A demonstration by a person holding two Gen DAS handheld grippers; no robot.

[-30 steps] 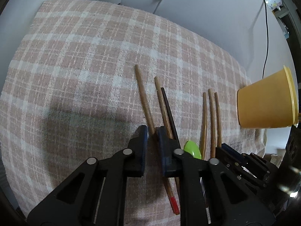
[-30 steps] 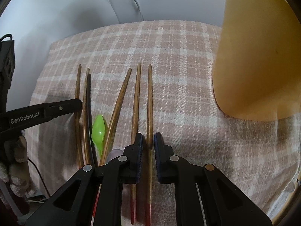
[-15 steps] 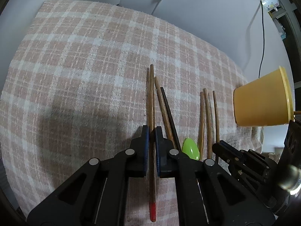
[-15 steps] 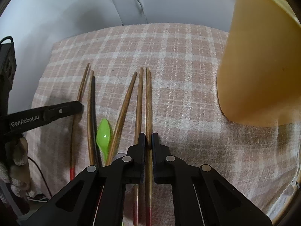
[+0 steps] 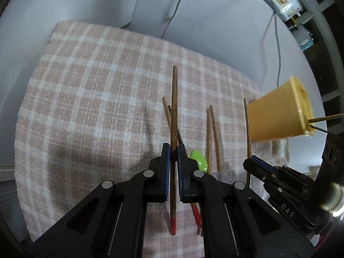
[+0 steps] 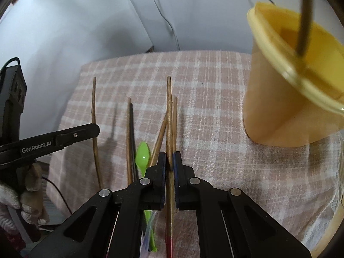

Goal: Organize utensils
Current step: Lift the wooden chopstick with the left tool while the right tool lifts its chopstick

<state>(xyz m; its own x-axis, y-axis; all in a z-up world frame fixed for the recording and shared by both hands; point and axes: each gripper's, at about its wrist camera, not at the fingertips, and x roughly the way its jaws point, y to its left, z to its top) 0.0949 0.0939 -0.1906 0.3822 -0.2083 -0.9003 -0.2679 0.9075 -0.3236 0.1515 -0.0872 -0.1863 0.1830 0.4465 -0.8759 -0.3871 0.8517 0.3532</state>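
Since the earlier frames both chopsticks have lifted off the checked cloth (image 5: pixel 90 107). Left wrist view: left tongs (image 5: pixel 174 148) clamp a red-tipped chopstick (image 5: pixel 173 107); yellow cup (image 5: pixel 279 116) stands right, sticks protruding. Right wrist view: right tongs (image 6: pixel 169 157) clamp another chopstick (image 6: pixel 169 111); only here the green spoon (image 6: pixel 143 152) handle and the cup's interior show.

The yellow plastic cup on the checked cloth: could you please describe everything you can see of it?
The yellow plastic cup is a tapered, opaque tumbler with a thicker rolled rim. It stands upright, mouth up, on the pink checked tablecloth, to the right of the loose chopsticks. Two thin sticks already stand inside it, leaning out over the rim. Neither gripper touches it.
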